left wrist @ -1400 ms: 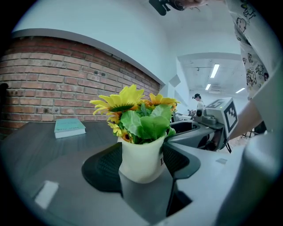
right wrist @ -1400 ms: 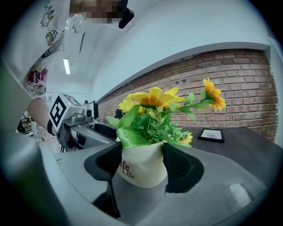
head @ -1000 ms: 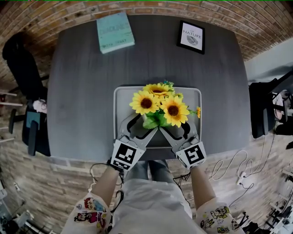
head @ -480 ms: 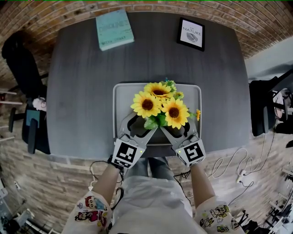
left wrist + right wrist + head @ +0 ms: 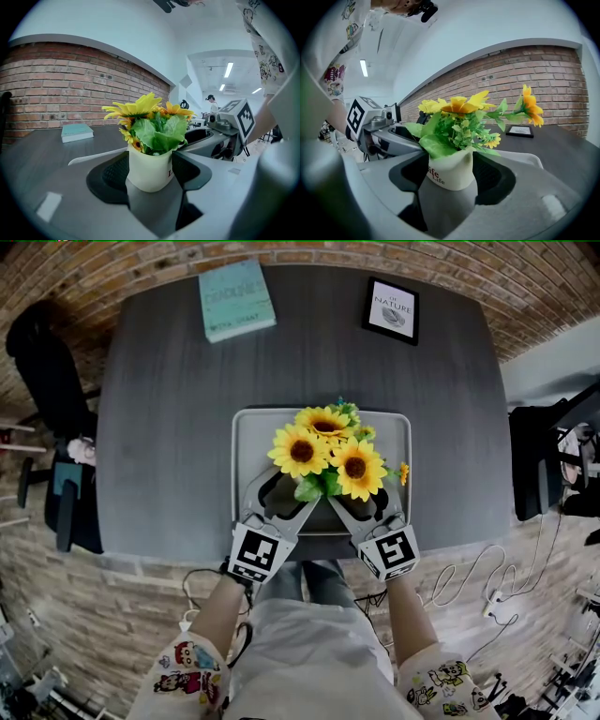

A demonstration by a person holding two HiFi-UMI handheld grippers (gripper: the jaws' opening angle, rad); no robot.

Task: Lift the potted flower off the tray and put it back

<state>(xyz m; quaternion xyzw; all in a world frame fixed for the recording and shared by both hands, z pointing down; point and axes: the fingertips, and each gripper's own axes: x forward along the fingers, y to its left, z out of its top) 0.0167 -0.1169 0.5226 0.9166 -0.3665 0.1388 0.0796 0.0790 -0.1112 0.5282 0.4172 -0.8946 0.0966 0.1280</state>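
Near the desk's [image 5: 159,427] front edge, the white ceramic sunflower pot [image 5: 449,171] is clamped by the left hand-held gripper [image 5: 150,163], jaws of the right hand-held gripper [image 5: 452,174] opening around it; best kept upright.

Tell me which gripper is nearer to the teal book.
Left. The left gripper is at the near-left of the tray, on the same side as the teal book. The right gripper is at the near-right, with the potted flower between it and the book.
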